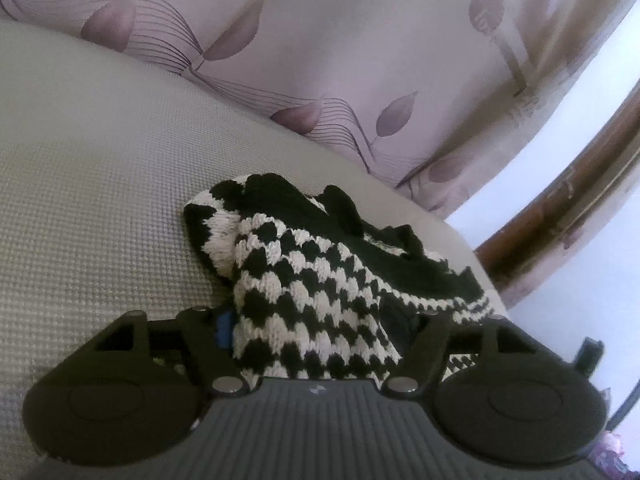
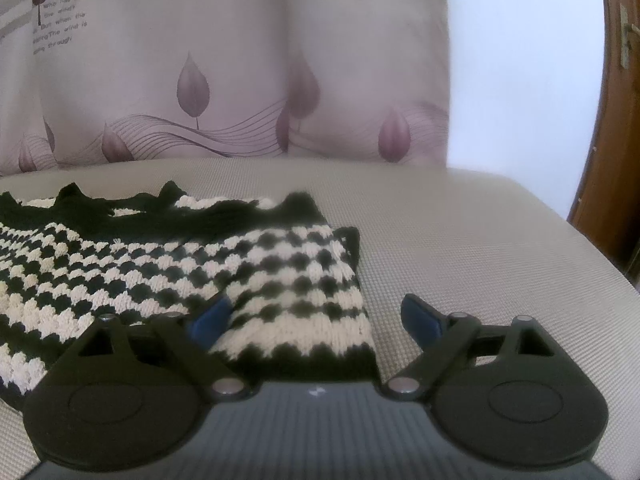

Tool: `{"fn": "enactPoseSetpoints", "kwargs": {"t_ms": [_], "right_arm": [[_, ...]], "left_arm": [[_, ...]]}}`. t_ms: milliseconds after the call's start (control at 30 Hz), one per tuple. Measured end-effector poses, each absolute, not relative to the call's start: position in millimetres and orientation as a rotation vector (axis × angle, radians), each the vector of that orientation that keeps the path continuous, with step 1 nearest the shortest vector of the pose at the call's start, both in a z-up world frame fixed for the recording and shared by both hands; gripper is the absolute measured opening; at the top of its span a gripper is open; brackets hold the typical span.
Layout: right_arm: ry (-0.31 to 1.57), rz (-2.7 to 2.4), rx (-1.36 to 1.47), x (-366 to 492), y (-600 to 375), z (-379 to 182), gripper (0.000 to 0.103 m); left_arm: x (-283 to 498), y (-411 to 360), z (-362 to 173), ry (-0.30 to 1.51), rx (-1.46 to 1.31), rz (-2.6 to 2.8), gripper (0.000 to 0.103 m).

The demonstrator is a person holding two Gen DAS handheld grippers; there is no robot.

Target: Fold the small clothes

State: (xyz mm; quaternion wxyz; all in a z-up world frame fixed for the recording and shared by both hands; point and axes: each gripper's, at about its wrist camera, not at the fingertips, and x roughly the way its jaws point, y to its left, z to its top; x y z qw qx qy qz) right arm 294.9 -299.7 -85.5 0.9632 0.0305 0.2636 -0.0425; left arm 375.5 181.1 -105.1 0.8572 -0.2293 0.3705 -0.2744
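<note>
A pale lilac curtain printed with purple leaves (image 2: pixel 240 80) hangs behind a grey-beige waffle-textured cushioned surface (image 2: pixel 480 240), with a brown wooden door frame (image 2: pixel 612 160) at the right. The black-and-cream checkered knitted garment (image 2: pixel 160 256) lies bunched on the left part of the surface, bare fabric to its right. The right gripper (image 2: pixel 316 316) stands wide open astride the garment's near corner. The left gripper (image 1: pixel 320 332) has knit heaped between its jaws; whether it grips, I cannot tell.

Free: grey textured seat cushion (image 2: pixel 480 240), bare right of garment.
Blocked: black-and-white checked knit garment (image 2: pixel 160 264); leaf-print curtain (image 2: pixel 240 80) behind.
</note>
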Motion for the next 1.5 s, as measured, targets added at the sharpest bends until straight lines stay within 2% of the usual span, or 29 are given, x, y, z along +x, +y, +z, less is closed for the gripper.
{"fn": "enactPoseSetpoints", "kwargs": {"t_ms": [100,167,233,633,800,933,1000,1033,1100,1167,1200,1267,1400,1500], "right_arm": [[0.534,-0.087,0.062,295,-299,-85,0.093],[0.534,-0.085,0.069,294,-300,-85,0.093],[0.535,-0.079,0.081,295,-301,-85,0.093],[0.506,-0.056,0.165,289,-313,-84,0.093],[0.487,-0.047,0.233,285,-323,-85,0.093],[0.475,-0.024,0.305,284,-334,-87,0.093],[0.451,-0.007,0.332,280,-338,-85,0.093],[0.431,0.010,0.354,276,-340,-82,0.093],[0.378,0.091,0.466,262,-346,-70,0.093],[0.332,0.221,0.566,252,-343,-55,0.093],[0.333,0.309,0.611,251,-338,-48,0.093],[0.382,0.446,0.702,259,-325,-43,0.093],[0.505,0.541,0.838,284,-301,-58,0.093],[0.554,0.564,0.975,301,-289,-74,0.093]], "left_arm": [[375,176,-104,0.783,-0.469,-0.513,0.053],[373,174,-103,0.781,-0.441,-0.476,0.035],[368,171,-100,0.768,-0.463,-0.423,0.031],[341,90,-39,0.798,-0.646,-0.278,0.025],[330,40,-39,0.818,-0.693,-0.288,0.025],[329,24,-63,0.842,-0.767,-0.334,0.025],[326,23,-71,0.847,-0.774,-0.368,0.026],[324,25,-74,0.830,-0.793,-0.392,0.034],[324,31,-79,0.807,-0.848,-0.451,0.041],[325,36,-84,0.781,-0.900,-0.521,0.052],[325,36,-85,0.776,-0.888,-0.549,0.054],[323,38,-89,0.748,-0.920,-0.602,0.063],[315,53,-99,0.683,-1.074,-0.705,0.073],[312,57,-106,0.656,-1.128,-0.732,0.074]]}}
